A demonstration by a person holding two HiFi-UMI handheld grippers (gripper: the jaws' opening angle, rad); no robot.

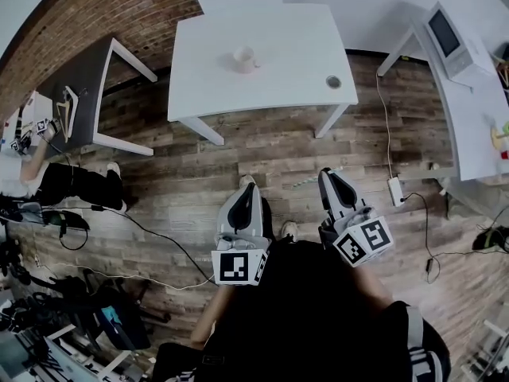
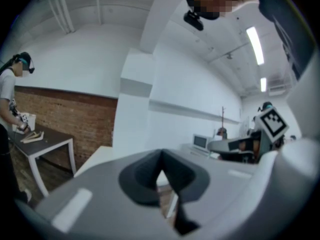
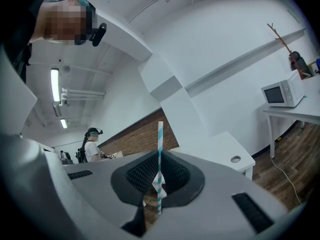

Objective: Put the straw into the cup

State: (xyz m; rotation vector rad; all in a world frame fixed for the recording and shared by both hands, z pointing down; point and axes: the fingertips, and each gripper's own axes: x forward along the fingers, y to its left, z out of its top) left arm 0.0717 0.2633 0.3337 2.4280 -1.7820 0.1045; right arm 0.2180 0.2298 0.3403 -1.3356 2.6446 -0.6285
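A pale cup [image 1: 244,59] stands on the white table [image 1: 286,46], far ahead of both grippers. My right gripper [image 1: 327,173] is held over the wooden floor, close to my body. In the right gripper view that gripper [image 3: 160,176] is shut on a teal-and-white striped straw [image 3: 160,149], which stands upright between the pads. A thin pale stretch of the straw [image 1: 312,179] shows beside the gripper in the head view. My left gripper [image 1: 246,183] hangs beside it, and its jaws [image 2: 161,171] are shut with nothing between them. No cup shows in either gripper view.
The white table has a round cable hole [image 1: 333,81] near its right front corner. A dark grey table [image 1: 79,86] and another person [image 1: 67,183] are at the left. A desk with a microwave [image 1: 445,32] is at the right. Cables and a power strip [image 1: 395,191] lie on the floor.
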